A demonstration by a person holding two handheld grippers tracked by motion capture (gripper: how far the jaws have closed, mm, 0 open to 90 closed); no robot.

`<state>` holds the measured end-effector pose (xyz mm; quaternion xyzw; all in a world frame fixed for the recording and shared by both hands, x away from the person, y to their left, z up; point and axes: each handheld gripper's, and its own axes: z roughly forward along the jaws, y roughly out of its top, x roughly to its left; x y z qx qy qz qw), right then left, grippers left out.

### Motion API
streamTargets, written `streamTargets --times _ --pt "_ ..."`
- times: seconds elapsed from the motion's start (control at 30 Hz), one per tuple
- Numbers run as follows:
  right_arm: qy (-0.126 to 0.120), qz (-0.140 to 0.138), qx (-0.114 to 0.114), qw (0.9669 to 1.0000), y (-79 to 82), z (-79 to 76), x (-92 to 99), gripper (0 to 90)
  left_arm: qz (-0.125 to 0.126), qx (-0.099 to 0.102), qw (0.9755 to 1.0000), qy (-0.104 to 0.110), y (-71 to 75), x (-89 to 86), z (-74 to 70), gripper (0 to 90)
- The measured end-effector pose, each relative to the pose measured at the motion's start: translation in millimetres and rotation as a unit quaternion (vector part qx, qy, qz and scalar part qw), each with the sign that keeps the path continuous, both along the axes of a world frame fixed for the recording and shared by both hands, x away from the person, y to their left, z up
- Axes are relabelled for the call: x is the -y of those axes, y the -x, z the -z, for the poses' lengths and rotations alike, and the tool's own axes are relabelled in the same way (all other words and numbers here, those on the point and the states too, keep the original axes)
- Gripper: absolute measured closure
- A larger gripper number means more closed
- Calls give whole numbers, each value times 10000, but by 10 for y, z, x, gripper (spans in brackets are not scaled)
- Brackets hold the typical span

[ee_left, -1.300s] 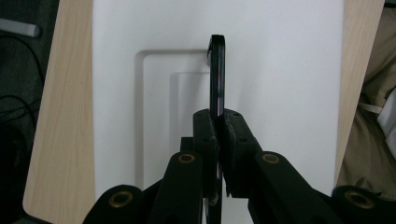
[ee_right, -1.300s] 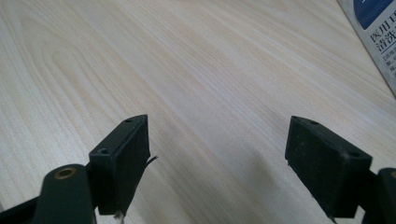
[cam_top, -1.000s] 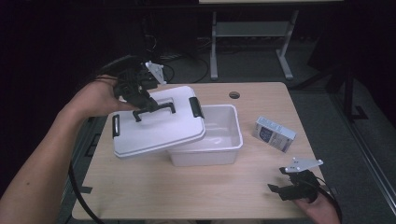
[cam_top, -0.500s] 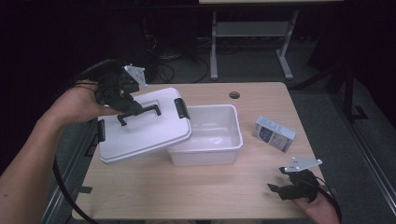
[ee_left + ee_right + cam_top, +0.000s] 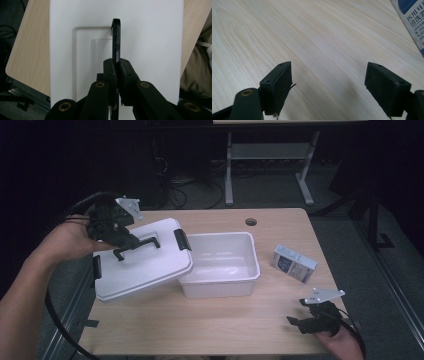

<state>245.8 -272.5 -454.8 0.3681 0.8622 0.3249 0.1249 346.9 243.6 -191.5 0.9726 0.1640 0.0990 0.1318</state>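
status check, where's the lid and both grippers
Left gripper shut on lid handle, lid tilted on the bin rim. Right gripper open, idle. Small box clear.

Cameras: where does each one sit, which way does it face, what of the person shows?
High view: above the person's side, facing forward and down on the table; both forearms and grippers show.
Left gripper view: on the left gripper, looking along jaws shut on the lid handle.
Right gripper view: on the right gripper, over bare table, jaws open.
Shared: lid, small box.
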Motion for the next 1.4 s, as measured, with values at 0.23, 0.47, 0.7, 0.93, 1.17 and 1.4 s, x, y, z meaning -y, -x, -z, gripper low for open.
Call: streamTargets --times 0.23,0.47,0.7,0.93,1.17,1.4 --pt "13 -3 7 10000 0 -6 -10 213 -170 -24 9999 -22 62 -194 72 850" --pt "33 -8 11 10000 -5 -6 -10 213 -326 29 9995 5 131 -369 104 850" --pt "34 12 12 10000 -6 -8 -9 213 -462 29 9989 -26 148 -479 210 850" --pt "42 28 11 10000 -7 -5 -3 213 -537 -59 9985 -23 148 -573 367 850" --pt "71 21 1 10000 -8 1 -12 213 -618 -80 9981 6 154 -649 500 850" --pt "56 9 7 10000 -8 6 -7 213 -684 -130 9976 12 152 -699 686 851"
